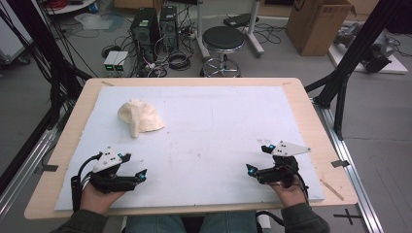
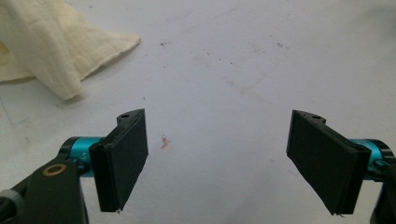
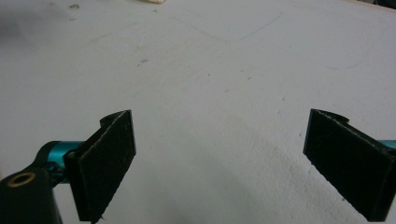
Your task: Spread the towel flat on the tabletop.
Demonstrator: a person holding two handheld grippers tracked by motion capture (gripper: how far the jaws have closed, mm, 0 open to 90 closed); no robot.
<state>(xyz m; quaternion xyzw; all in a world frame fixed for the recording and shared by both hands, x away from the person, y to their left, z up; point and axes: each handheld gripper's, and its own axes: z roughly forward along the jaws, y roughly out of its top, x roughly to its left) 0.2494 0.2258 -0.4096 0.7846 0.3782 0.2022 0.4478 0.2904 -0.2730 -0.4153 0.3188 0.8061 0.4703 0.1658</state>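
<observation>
Nothing looks started: the cream cloth (image 1: pixel 140 116) lies crumpled on the far left of the desk (image 1: pixel 204 141), untouched. The left gripper (image 1: pixel 134 166) rests nearest it, jaws spread wide and empty; the right gripper (image 1: pixel 258 159) sits well apart, likewise released. Grasping and handling the cloth remain.

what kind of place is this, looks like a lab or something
Most likely a robotics or research lab. A wooden table topped with a white foam board stands among desktop computer towers and tangled cables on the floor, with a round stool and a cardboard box behind it.
</observation>
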